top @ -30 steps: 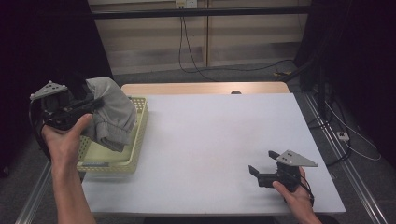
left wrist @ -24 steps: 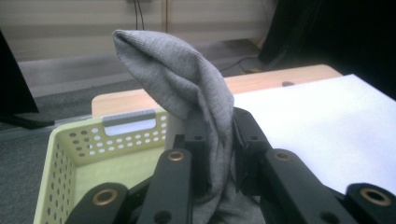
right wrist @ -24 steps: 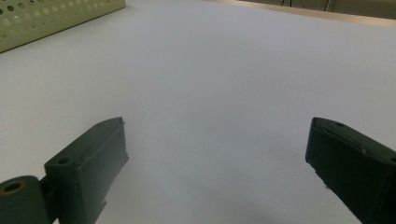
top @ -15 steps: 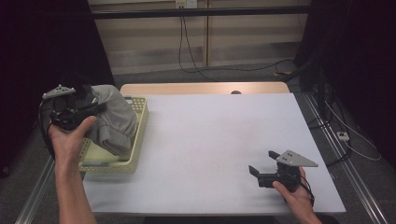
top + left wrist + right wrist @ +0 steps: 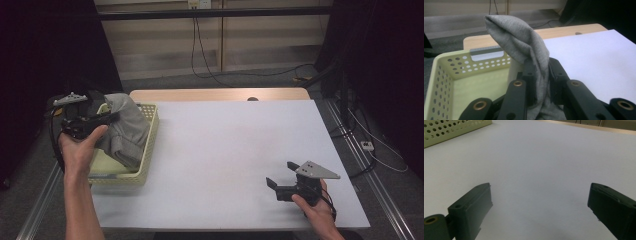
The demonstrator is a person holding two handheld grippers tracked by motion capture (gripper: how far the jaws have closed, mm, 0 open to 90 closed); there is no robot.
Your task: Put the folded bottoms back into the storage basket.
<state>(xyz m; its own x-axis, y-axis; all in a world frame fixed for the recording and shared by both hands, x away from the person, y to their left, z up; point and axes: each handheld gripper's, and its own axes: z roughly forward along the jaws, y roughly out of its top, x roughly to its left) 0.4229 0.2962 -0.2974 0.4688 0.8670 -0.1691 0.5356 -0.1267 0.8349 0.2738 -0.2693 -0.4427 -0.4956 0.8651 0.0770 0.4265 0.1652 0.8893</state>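
High view: we see the left gripper [image 5: 102, 119], clamped on the grey cloth [image 5: 125, 131], has dropped lower over the basket [image 5: 148, 150] while the right gripper [image 5: 281, 186] stays open, idle.

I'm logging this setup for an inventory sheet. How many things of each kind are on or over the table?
Grey cloth: 1
Yellow perforated basket: 1
Grippers: 2, left gripper and right gripper
Total: 4

From where I stand, nothing here carries any readable writing, label, brand, number or sign.
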